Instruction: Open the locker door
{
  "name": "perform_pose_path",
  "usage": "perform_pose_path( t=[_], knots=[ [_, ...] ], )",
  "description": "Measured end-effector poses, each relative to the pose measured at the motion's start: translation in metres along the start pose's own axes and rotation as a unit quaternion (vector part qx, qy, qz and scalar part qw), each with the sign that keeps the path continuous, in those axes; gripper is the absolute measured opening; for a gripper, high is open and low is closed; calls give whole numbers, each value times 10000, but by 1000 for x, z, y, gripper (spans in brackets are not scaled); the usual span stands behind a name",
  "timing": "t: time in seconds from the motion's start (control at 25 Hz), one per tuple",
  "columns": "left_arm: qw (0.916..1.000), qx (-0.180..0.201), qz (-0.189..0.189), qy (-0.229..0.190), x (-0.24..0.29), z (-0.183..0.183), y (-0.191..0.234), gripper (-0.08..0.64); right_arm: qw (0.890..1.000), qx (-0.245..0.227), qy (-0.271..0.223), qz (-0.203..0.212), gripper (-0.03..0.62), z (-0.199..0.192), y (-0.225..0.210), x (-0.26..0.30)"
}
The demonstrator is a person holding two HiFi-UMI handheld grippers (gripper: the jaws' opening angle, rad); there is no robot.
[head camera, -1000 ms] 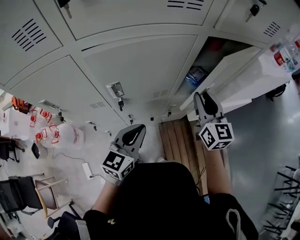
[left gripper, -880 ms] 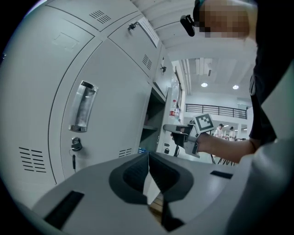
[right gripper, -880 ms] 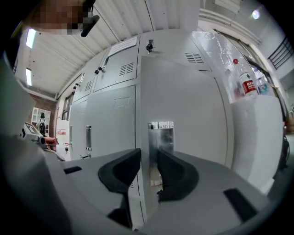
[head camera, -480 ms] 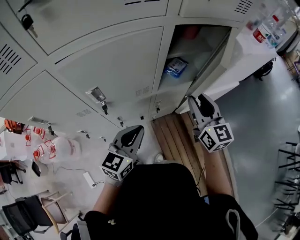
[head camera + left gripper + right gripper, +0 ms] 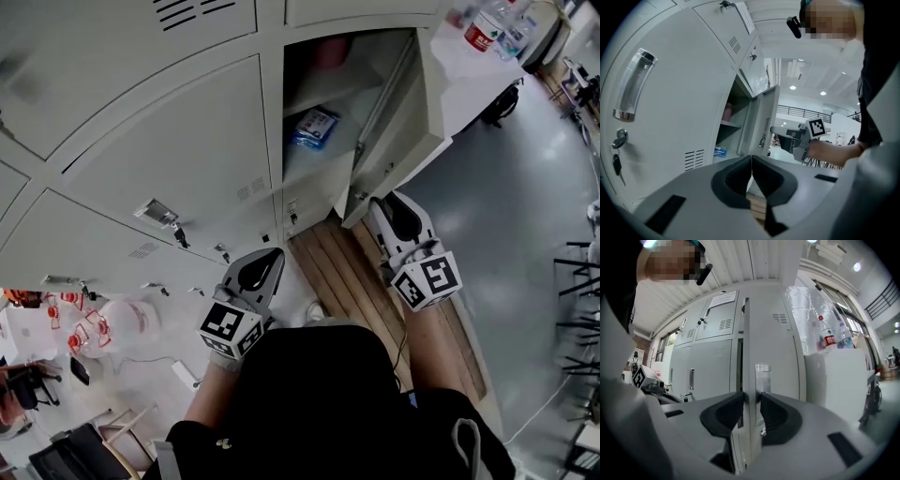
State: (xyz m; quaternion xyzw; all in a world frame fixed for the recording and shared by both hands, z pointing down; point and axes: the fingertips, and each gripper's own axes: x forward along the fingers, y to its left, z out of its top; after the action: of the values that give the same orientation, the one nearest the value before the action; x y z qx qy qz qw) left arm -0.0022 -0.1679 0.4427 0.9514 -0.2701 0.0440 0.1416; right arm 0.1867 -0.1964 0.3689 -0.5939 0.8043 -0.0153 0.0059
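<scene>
Grey locker door [image 5: 780,348] stands between right gripper's [image 5: 751,400] closing jaws, unclear overhead.

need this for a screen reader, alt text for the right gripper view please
The right gripper is closing its two dark grey jaws on the edge of an open light grey metal locker door, which stands between them. More closed grey lockers stand to the left, and clear plastic bottles to the right.

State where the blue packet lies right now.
In the head view, upper centre: the blue packet lies on a shelf inside the open locker, left of its open door.
</scene>
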Motion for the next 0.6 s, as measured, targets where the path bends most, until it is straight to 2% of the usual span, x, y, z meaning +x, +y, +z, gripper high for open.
perform_pose_path(
  t=[0.28,0.6],
  knots=[
    [9987,87,-498,90,30,2,-17,23,9976,-44,-52,-693,91,1,-31,-38],
    [9951,145,-958,202,55,2,-35,23,9898,118,-84,-1418,84,-1,-77,-70]
  ],
)
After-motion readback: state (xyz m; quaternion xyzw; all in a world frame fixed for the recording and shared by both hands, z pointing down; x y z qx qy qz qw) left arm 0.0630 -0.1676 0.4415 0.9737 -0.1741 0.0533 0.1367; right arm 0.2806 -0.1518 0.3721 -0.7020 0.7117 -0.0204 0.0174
